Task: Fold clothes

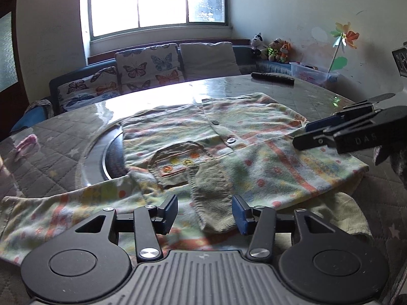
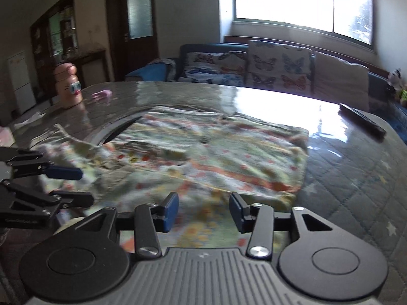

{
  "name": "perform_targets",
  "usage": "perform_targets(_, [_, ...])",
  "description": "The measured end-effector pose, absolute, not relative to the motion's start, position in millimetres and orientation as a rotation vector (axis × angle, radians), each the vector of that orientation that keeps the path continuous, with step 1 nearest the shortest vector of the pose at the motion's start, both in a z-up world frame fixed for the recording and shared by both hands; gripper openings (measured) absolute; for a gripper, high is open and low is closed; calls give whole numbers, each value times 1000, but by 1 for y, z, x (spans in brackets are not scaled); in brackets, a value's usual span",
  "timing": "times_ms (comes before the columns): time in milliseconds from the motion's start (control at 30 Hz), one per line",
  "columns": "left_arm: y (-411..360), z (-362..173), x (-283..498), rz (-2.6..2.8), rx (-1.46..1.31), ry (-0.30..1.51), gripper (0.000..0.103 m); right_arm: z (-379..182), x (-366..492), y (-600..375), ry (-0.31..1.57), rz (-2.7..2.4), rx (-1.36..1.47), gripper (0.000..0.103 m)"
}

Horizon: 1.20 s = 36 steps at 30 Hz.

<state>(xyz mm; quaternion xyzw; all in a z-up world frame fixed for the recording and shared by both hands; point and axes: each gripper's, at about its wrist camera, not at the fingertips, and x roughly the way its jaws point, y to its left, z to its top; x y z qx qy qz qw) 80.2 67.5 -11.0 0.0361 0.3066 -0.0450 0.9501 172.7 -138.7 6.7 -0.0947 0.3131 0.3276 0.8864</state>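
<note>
A small pastel patterned cardigan (image 1: 229, 137) with buttons and a chest pocket lies flat on the round table. One sleeve is folded across its front, its ribbed cuff (image 1: 212, 198) between my left gripper's (image 1: 205, 212) open fingers. My right gripper (image 1: 302, 133) shows at the right edge of the left wrist view, over the cardigan's right side, fingers apart. In the right wrist view the cardigan (image 2: 203, 157) is blurred, my right gripper (image 2: 203, 211) is open above its near edge, and my left gripper (image 2: 73, 185) is open at the left.
The table (image 1: 63, 152) has a quilted grey cover and a glossy centre. A dark remote (image 1: 272, 77) lies at its far side. A peach bottle (image 2: 70, 89) and a pink item (image 2: 103, 94) stand at the far left. A sofa with butterfly cushions (image 1: 147, 68) is behind.
</note>
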Motion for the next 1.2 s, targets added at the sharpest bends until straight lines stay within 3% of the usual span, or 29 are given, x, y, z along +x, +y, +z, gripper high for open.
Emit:
perform_targets(267, [104, -3, 57, 40, 40, 599, 59, 3, 144, -87, 612, 794, -322, 58])
perform_targets(500, [143, -1, 41, 167, -16, 584, 86, -1, 131, -66, 606, 838, -370, 70])
perform_targets(700, [177, 0, 34, 295, -69, 569, 95, -5, 124, -53, 603, 865, -400, 76])
perform_targets(1033, [240, -1, 36, 542, -184, 567, 94, -3, 121, -54, 607, 867, -382, 78])
perform_targets(1200, [264, -6, 39, 620, -261, 589, 81, -3, 120, -58, 612, 868, -370, 78])
